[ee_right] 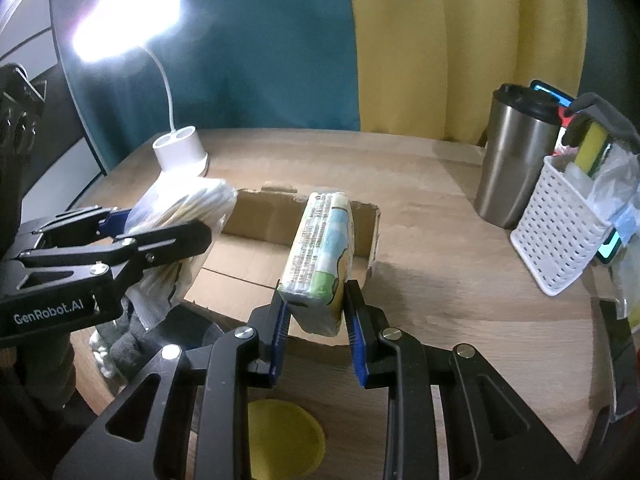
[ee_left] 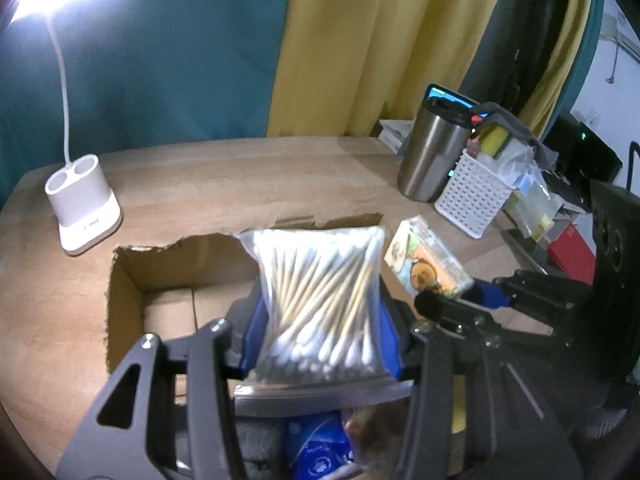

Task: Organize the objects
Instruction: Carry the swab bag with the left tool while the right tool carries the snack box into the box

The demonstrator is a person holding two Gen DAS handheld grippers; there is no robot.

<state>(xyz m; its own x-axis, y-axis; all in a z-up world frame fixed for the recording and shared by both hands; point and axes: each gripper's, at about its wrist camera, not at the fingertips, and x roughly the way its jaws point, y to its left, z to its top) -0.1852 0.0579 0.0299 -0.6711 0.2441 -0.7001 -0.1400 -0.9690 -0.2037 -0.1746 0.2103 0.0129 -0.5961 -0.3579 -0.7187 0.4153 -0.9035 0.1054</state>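
Two hand-held grippers hover side by side above an open cardboard box [ee_right: 296, 248] lying on a wooden bench [ee_right: 420, 208]. The left gripper [ee_left: 320, 320] pinches a clear zip bag of cotton swabs [ee_left: 320, 300] between its blue pads, the bag standing upright with its sealed edge nearest the camera. The right gripper [ee_right: 316, 312] is clamped on the lower end of a small tissue pack [ee_right: 320, 256], printed in green, blue and orange with a cartoon figure; the fine print down its side is too small to read.

Both items are held over or just in front of the box, which looks empty apart from its flaps, so the likely aim is to drop them inside as part of tidying up. Gripping each item by its near end leaves the far end free to go in first.

The side of the left gripper carries the words "GenRobot.AI" in white. A white desk lamp [ee_right: 180, 148] shines brightly at the back left. At the right stand a steel tumbler [ee_right: 516, 160] with a black lid and a white perforated basket [ee_right: 560, 236] stuffed with plastic bags and a yellow sponge. A yellow round object [ee_right: 280, 436] lies below the right gripper.
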